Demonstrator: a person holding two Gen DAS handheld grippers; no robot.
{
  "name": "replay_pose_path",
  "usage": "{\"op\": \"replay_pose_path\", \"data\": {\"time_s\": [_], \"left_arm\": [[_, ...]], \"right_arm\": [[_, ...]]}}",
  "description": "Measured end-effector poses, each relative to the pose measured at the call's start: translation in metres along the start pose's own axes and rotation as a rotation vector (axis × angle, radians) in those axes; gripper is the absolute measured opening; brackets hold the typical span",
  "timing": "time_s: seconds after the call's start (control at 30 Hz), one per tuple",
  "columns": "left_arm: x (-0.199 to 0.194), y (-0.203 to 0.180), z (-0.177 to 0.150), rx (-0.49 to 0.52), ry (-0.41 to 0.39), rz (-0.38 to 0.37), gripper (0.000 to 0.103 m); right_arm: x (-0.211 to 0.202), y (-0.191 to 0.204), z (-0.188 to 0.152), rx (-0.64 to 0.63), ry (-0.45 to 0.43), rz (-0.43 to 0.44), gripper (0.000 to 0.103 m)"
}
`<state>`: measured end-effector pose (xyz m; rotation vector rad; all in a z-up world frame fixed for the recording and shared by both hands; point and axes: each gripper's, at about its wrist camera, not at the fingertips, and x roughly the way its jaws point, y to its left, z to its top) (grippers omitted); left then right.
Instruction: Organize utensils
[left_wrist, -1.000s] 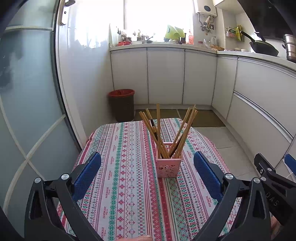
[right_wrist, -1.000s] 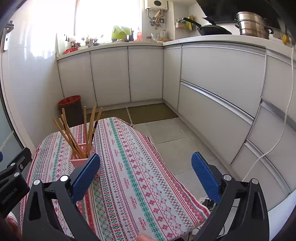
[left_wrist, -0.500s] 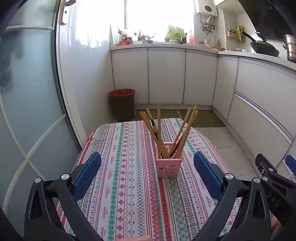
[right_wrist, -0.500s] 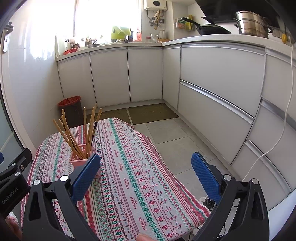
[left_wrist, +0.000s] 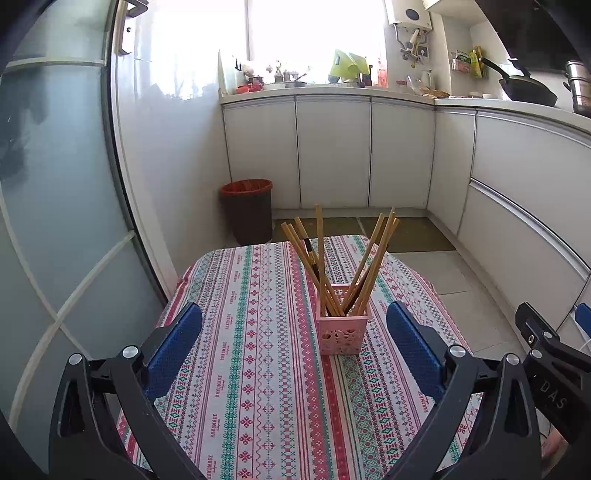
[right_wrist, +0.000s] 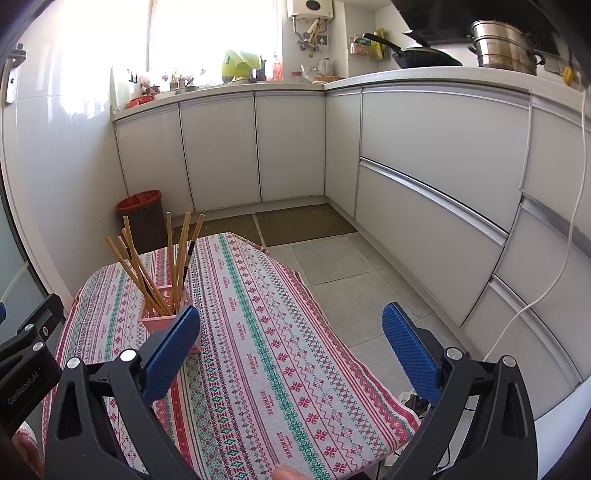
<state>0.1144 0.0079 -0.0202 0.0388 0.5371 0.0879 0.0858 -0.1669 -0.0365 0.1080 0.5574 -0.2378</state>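
A pink perforated holder (left_wrist: 342, 328) stands upright on the patterned tablecloth (left_wrist: 258, 332) and holds several wooden chopsticks (left_wrist: 321, 258) fanned out, with one dark-handled piece among them. My left gripper (left_wrist: 293, 347) is open and empty, above the near part of the table with the holder between and beyond its blue pads. In the right wrist view the holder (right_wrist: 159, 319) sits at the left, partly hidden behind the left pad (right_wrist: 170, 354). My right gripper (right_wrist: 291, 350) is open and empty, to the right of the holder.
The small table (right_wrist: 280, 369) ends at its right edge above tiled floor (right_wrist: 351, 280). A dark bin with a red liner (left_wrist: 246, 210) stands beyond the table. White cabinets (right_wrist: 424, 184) run along the back and right. A frosted glass door (left_wrist: 55, 221) is at the left.
Both grippers stay open and almost still. The view has drifted only slightly; the holder and chopsticks have not moved.
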Motion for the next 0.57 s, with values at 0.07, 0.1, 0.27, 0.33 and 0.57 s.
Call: {"op": "replay_pose_path", "data": {"time_s": [0.07,0.1,0.27,0.33,0.57], "left_arm": [[0.0005,0.0006,-0.0004,-0.008,0.001,-0.017,0.094],[-0.0005,0.0009,-0.0005,-0.01,-0.007,-0.023,0.092],[-0.0046,-0.0008,0.0005,0.006,-0.04,-0.044,0.088],[-0.0037,-0.003,0.0,0.009,-0.032,-0.049,0.091],[-0.0018,-0.0002,0.0021,-0.01,-0.013,-0.037,0.096]], "right_arm": [[-0.0002,0.0,0.0001,0.001,-0.001,0.001,0.096],[-0.0001,0.0001,0.0,0.002,-0.002,0.0,0.096],[0.0,0.0003,-0.0006,0.002,-0.005,-0.003,0.096],[-0.0005,0.0003,-0.0008,0.004,-0.008,-0.003,0.096],[-0.0022,-0.0016,-0.0022,0.014,-0.013,0.001,0.096]]}}
